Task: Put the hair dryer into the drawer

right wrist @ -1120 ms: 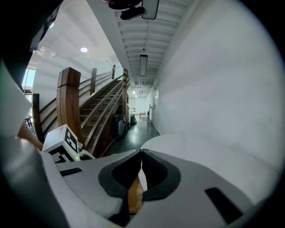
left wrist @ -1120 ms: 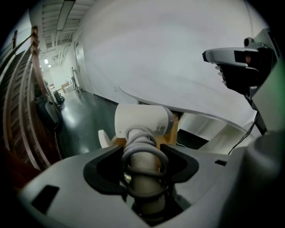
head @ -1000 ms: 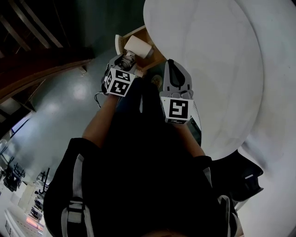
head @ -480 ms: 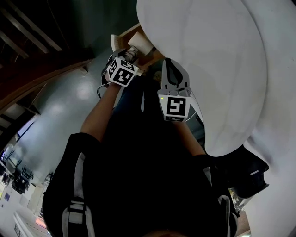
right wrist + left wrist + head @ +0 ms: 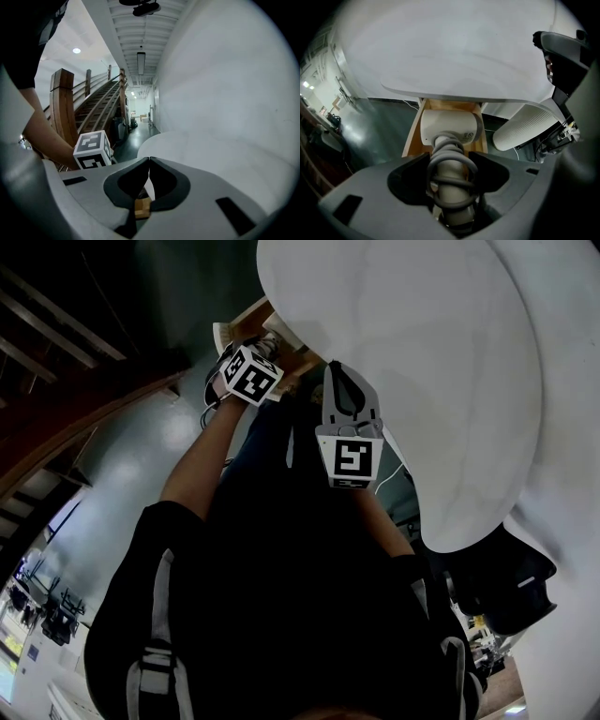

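Note:
A white hair dryer (image 5: 449,129) with a grey cord (image 5: 451,165) coiled round its handle sits between the jaws of my left gripper (image 5: 449,174), which is shut on that handle and points steeply down. The dryer's head hangs over an open wooden drawer (image 5: 414,132) under the white table. In the head view the left gripper (image 5: 257,351) is at the drawer (image 5: 247,314), with the dryer (image 5: 273,339) just beyond its marker cube. My right gripper (image 5: 338,373) is shut and holds nothing; its tips (image 5: 149,160) meet beside the table's edge.
The round white table (image 5: 422,362) overhangs the drawer and fills the right side. A white ribbed object (image 5: 525,125) stands right of the drawer. A wooden staircase (image 5: 91,105) runs along the left, over a dark glossy floor (image 5: 122,465).
My left gripper has carried the hair dryer farther toward the drawer and lower, rolling as it went. The right gripper has sunk slightly and stays shut.

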`<state>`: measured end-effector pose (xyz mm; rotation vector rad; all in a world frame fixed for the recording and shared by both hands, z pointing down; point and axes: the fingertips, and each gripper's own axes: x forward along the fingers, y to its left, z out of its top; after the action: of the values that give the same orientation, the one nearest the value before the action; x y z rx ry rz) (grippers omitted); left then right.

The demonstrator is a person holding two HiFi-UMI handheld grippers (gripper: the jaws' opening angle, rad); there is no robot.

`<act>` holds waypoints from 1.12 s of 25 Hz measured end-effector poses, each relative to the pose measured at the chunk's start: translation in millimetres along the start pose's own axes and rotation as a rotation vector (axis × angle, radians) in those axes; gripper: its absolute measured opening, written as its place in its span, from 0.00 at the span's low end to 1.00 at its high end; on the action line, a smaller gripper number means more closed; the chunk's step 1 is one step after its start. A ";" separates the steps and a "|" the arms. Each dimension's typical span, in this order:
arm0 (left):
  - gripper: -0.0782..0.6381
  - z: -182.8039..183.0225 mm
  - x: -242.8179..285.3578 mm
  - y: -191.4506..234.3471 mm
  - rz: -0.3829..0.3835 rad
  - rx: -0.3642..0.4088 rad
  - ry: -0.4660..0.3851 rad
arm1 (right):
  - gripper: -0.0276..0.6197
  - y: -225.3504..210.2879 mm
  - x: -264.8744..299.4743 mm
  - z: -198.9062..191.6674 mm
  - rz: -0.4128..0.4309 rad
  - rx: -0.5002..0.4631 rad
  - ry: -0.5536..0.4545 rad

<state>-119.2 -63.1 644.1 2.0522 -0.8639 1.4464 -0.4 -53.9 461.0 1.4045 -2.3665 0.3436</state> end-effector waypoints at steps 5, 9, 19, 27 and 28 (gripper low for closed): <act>0.48 8.7 14.3 -3.5 -0.029 0.061 0.036 | 0.08 -3.0 1.5 -3.1 -0.010 0.008 0.011; 0.48 13.4 26.5 -5.8 -0.049 0.117 0.067 | 0.08 -2.7 2.7 -6.6 -0.014 0.010 0.021; 0.48 3.5 51.8 -3.3 -0.072 0.148 0.160 | 0.08 0.2 -3.7 -20.3 -0.027 0.057 0.111; 0.48 -12.2 64.3 0.9 -0.057 0.154 0.232 | 0.08 0.9 -4.6 -27.8 -0.042 0.073 0.121; 0.48 -13.2 65.3 0.7 -0.055 0.163 0.243 | 0.08 0.9 -4.7 -27.9 -0.042 0.071 0.121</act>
<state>-112.5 -68.7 710.2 1.9422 -0.6044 1.7409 6.1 -38.9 484.2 1.4213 -2.2440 0.4917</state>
